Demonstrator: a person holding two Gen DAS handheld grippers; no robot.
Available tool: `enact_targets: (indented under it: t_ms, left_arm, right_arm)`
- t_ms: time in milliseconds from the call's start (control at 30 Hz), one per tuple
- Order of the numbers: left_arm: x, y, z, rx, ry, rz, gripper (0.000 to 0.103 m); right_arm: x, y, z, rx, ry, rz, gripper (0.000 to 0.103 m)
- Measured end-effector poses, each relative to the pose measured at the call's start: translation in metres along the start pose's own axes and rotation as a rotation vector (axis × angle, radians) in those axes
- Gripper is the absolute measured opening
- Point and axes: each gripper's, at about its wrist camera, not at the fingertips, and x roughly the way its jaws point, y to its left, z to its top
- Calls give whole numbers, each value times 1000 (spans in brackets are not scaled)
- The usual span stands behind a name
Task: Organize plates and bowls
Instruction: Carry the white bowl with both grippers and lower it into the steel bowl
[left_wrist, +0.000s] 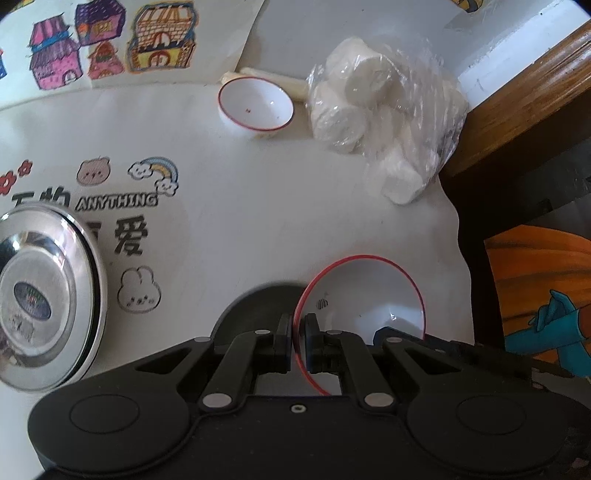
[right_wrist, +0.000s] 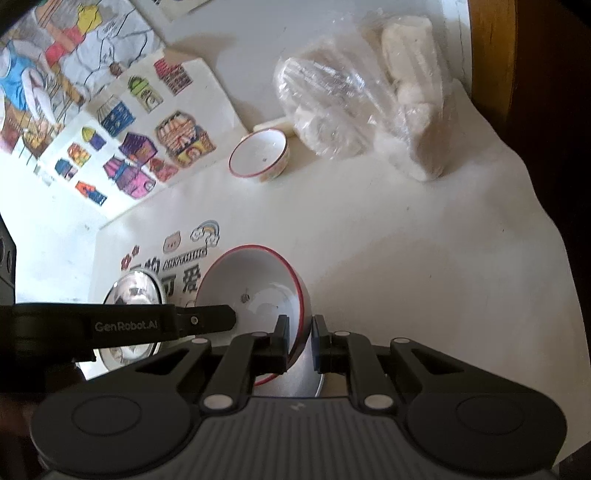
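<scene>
A white bowl with a red rim (left_wrist: 364, 295) (right_wrist: 258, 288) hangs tilted just above the white table cover (left_wrist: 258, 206), casting a shadow on it. My left gripper (left_wrist: 298, 326) is shut on its left rim. In the right wrist view one left finger (right_wrist: 207, 317) reaches the same rim from the left. My right gripper (right_wrist: 300, 330) is shut on the bowl's opposite wall. A smaller red-rimmed bowl (left_wrist: 255, 105) (right_wrist: 258, 153) stands upright at the back of the table. A shiny steel plate (left_wrist: 44, 291) (right_wrist: 133, 291) lies at the left.
A clear plastic bag of white rolls (left_wrist: 380, 110) (right_wrist: 351, 103) lies at the back right beside the small bowl. A wooden frame (left_wrist: 535, 92) and the table's right edge (right_wrist: 554, 236) bound the right side. Coloured drawings (right_wrist: 122, 122) line the wall.
</scene>
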Motion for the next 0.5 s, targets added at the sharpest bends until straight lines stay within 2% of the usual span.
enact_targets:
  t_ms: [267,500]
  left_arm:
    - [3,17,-20,-11,42,19,7]
    - [7,22,-21,4,57,39,7]
  right_arm:
    - [10,10,-15,-10,57,9,13]
    - [19,13,-20,-14,86,12,13]
